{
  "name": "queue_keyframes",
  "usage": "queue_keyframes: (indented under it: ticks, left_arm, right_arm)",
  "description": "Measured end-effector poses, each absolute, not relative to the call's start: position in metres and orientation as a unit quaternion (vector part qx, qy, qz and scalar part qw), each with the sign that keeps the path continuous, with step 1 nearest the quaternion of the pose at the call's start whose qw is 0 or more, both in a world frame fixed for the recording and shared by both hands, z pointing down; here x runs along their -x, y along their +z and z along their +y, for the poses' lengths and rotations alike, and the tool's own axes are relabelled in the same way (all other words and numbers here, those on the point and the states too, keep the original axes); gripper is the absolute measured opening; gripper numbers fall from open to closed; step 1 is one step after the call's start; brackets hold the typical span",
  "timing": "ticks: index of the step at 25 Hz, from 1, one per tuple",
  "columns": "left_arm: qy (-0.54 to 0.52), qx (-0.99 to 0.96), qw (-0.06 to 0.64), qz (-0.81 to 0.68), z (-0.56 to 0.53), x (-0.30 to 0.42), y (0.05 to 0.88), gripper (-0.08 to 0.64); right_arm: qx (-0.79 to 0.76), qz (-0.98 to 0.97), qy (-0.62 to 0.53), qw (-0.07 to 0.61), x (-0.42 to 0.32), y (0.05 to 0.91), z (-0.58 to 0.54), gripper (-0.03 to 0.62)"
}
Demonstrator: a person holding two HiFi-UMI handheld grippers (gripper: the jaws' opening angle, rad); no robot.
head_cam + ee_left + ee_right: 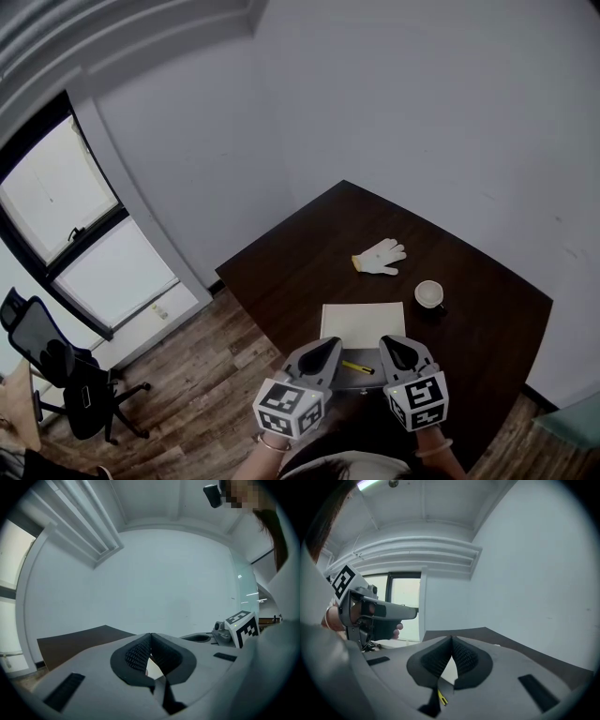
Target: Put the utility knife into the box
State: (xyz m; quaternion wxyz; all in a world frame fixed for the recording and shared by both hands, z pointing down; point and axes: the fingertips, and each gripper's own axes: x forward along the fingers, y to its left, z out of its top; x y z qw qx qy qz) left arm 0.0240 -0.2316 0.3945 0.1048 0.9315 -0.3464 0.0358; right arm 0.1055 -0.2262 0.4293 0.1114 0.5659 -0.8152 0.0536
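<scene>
Dark table (300,262) — one box (364,323), one utility knife (357,367), one glove (381,256), one cup (429,294); left gripper (328,346), right gripper (388,346) — fingers (137,654) pressed together.

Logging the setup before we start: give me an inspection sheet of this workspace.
Surface: dark table, set in a room corner.
Job's things: utility knife lies on the table, outside the white box, just on its near side.
Clutter: white glove; cup.
Grippers: left tongs and right tongs both shut and empty, either side of the knife.
Cables: nothing seen.
Surroundings: white walls, window, office chair on a wood floor.
</scene>
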Motion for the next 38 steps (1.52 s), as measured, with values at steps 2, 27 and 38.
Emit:
queue_keyframes:
  ticks: [2,27,38]
  left_arm:
    - [0.034,-0.932,0.105,-0.346,-0.230,-0.025,0.394,0.017]
    - [0.014,-0.933,0.109,-0.342,-0.245,-0.036,0.392,0.017]
    - [0.009,-0.932,0.112,-0.343,-0.250,-0.034,0.394,0.017]
  right_arm:
    - [-0.568,-0.815,0.052,0.100,-0.107,0.423,-0.223,0.009]
    - [-0.602,-0.795,0.039,0.067,-0.129,0.404,-0.227,0.008]
    - [-0.614,-0.785,0.032,0.073,-0.129,0.403,-0.232,0.007]
